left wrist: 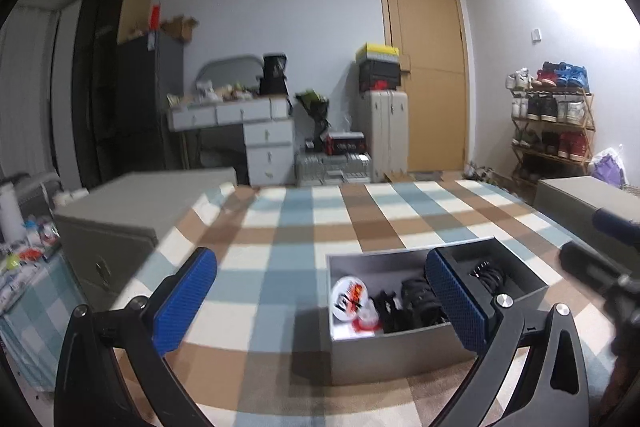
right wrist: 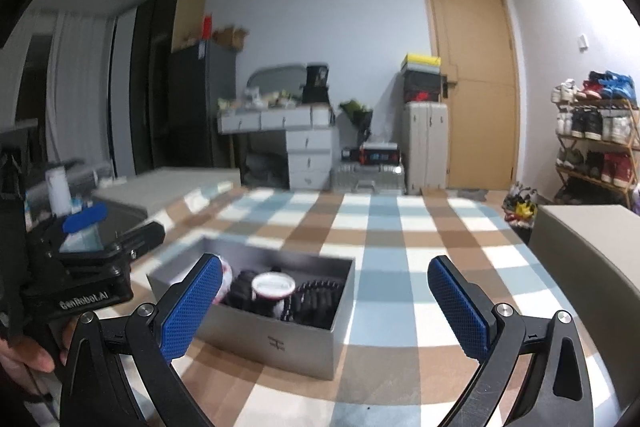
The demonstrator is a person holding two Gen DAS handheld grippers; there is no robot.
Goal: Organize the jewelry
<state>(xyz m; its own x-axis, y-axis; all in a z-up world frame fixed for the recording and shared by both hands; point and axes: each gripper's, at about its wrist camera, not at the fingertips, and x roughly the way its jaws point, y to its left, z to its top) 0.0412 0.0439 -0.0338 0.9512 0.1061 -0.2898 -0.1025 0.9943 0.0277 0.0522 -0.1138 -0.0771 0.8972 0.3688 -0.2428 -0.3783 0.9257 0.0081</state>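
**On the checked cloth, a grey box of beads sits between two open grippers**

On the table [right wrist: 420, 267], covered in a blue, brown and white checked cloth, the landmark is an open grey box [right wrist: 276, 343] with no lid on it.

Left of the box, the left gripper [left wrist: 320, 303] hangs with its blue pads spread wide and nothing between them. Seen from its own camera, its right pad overlaps the box's interior. From the right wrist view the same tool shows at the far left, held in a hand [right wrist: 24, 355].

Inside the box lie dark beaded bracelets [right wrist: 316, 301], heaped and coiled against one another, with a round white tub or spool [right wrist: 274, 285] among them. From the left wrist view a second white round item with red and black print [left wrist: 350, 297] lies at the box's left end. The frames are soft, so I cannot count the bracelets or tell whether any are tangled.

Right of the box, the right gripper [right wrist: 324, 307] is likewise wide open and empty, just short of the near wall.

Risks from here: the bead coils overlap, so a pinch on one strand may drag its neighbours out too. The light box could also slide on the cloth if a pad catches its wall.
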